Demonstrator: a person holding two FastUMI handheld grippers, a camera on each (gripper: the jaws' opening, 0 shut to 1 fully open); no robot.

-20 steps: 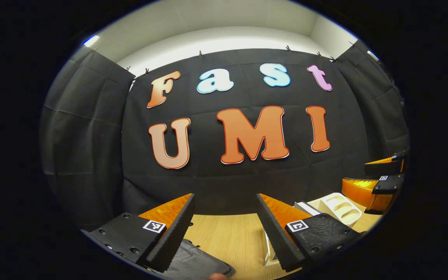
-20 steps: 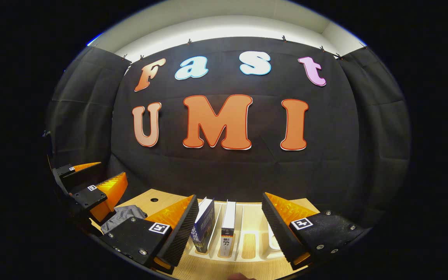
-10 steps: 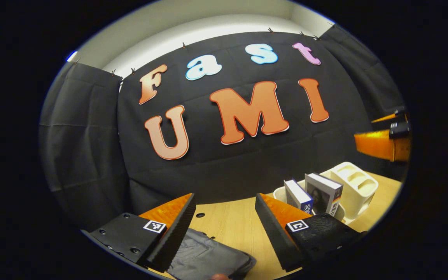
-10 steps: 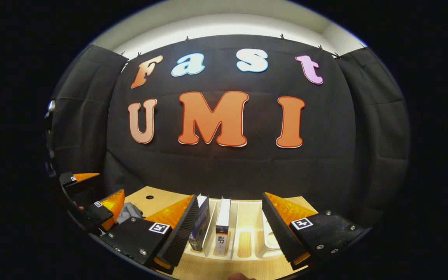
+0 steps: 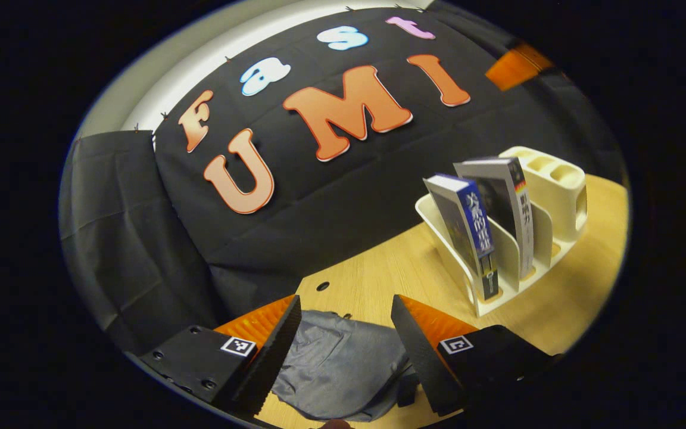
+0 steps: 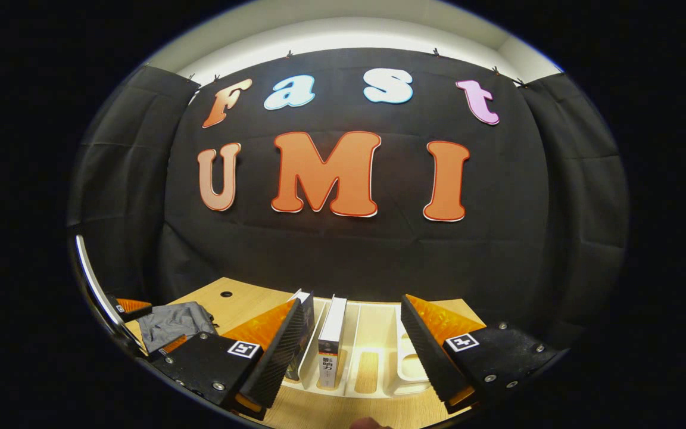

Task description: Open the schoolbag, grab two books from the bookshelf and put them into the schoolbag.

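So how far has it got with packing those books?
Nothing looks done yet. Both books, the blue one and the white-spined one, stand in the cream bookshelf. The grey schoolbag lies flat on the table, seemingly unopened. The left gripper hovers open over it; the right gripper faces the books, open. Opening and both transfers remain.

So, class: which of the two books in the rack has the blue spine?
The blue-spined book, standing in the cream rack's end slot; its neighbour has a white spine.

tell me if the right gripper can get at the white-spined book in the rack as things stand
Probably yes: the right gripper is open, and the white-spined book stands upright in the rack between its fingers, nothing in front.
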